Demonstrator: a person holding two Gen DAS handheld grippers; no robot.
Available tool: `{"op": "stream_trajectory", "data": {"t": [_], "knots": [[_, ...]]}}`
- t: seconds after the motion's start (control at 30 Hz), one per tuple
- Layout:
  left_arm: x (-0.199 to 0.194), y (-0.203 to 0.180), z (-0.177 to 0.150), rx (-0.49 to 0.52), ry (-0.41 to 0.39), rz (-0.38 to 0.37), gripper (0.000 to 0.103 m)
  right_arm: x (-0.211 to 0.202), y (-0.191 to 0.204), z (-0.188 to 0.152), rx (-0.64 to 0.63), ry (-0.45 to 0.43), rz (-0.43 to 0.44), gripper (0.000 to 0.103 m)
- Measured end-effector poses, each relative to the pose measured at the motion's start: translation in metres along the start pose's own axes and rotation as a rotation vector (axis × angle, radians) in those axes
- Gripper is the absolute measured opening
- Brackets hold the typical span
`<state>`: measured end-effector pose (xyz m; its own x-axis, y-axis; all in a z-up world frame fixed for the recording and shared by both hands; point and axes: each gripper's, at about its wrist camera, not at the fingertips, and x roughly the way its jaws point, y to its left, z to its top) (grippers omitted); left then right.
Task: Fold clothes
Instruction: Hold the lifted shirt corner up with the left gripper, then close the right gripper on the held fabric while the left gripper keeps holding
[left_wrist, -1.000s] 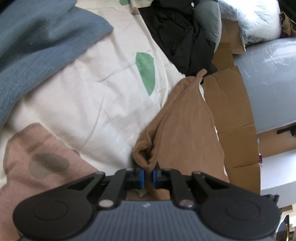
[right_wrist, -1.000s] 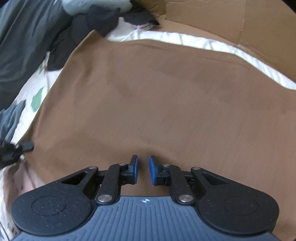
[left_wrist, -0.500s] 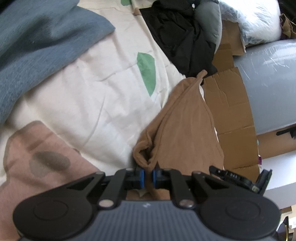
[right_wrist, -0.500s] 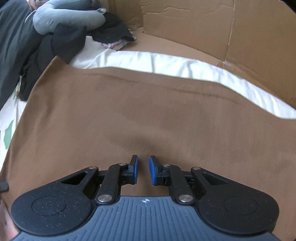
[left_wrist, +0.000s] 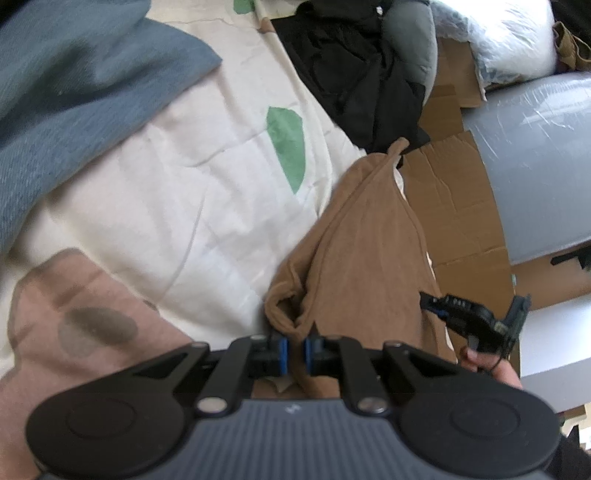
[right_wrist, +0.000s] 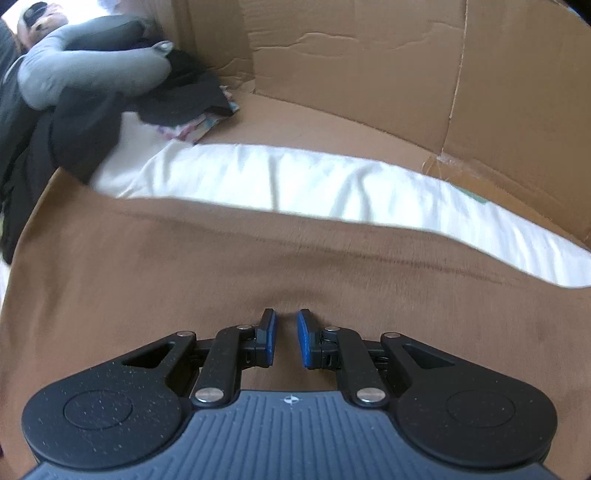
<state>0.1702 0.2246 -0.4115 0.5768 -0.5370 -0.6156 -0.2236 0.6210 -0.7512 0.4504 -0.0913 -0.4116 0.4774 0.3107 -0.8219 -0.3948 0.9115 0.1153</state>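
- Left wrist view: your left gripper (left_wrist: 293, 350) is pinched nearly closed on a bunched edge of the brown garment (left_wrist: 362, 258), with the cloth caught between the blue pads.
- From that pinch the brown garment rises away from you in a narrow ridge along the edge of the bed, ending in a small tip near the black clothes (left_wrist: 354, 74).
- The cream bed sheet (left_wrist: 192, 192), printed with green and pinkish patches, lies to the left of the garment; a blue-grey blanket (left_wrist: 74, 92) covers its upper left.
- Flattened cardboard (left_wrist: 454, 206) lies to the right of the garment, and beside it a grey plastic-wrapped roll (left_wrist: 546, 166).
- Your right gripper (left_wrist: 461, 314) shows at the garment's right edge, with a hand (left_wrist: 491, 365) behind it.
- Right wrist view: your right gripper (right_wrist: 286, 338) hangs over the flat spread of the brown garment (right_wrist: 221, 266) with a narrow gap between its pads and nothing clamped in it.
- Beyond the garment's far edge you see a strip of white sheet (right_wrist: 314, 184), then the cardboard wall (right_wrist: 369, 74).
- A grey pillow (right_wrist: 88, 70) and dark clothes sit at upper left.
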Motion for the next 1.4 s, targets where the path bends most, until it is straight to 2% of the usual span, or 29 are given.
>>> {"op": "stream_trajectory", "data": {"t": [0.33,0.53,0.6,0.67,0.73,0.83,1.13,1.23,1.4], "knots": [[-0.001,-0.002,-0.002,0.026,-0.019,-0.007,0.011,0.015,-0.002,0.025,-0.001,-0.011,-0.021,0.018],[-0.005,-0.003,-0.01,0.021,-0.076,-0.017,0.011,-0.008,0.005,0.026,-0.017,0.016,-0.05,0.022],[-0.007,-0.005,-0.013,0.02,-0.096,-0.022,0.011,-0.022,0.008,0.026,-0.024,0.018,-0.046,0.027],[-0.01,-0.008,-0.015,0.026,-0.114,-0.024,0.011,-0.038,0.011,0.024,-0.022,0.02,-0.044,0.045],[-0.015,-0.012,-0.016,0.011,-0.133,-0.044,0.011,-0.056,0.013,0.019,-0.034,0.02,-0.04,0.05],[-0.02,-0.02,-0.015,0.01,-0.151,-0.071,0.011,-0.083,0.019,0.011,-0.068,0.014,-0.032,0.052],[-0.024,-0.048,-0.012,0.016,-0.153,-0.131,0.01,-0.147,0.075,-0.026,-0.15,-0.004,0.051,0.054],[-0.02,-0.057,-0.009,0.006,-0.143,-0.16,0.01,-0.163,0.102,-0.041,-0.205,-0.009,0.075,0.054],[-0.017,-0.073,-0.001,0.046,-0.105,-0.198,0.01,-0.18,0.141,-0.065,-0.283,-0.009,0.11,0.054]]}}
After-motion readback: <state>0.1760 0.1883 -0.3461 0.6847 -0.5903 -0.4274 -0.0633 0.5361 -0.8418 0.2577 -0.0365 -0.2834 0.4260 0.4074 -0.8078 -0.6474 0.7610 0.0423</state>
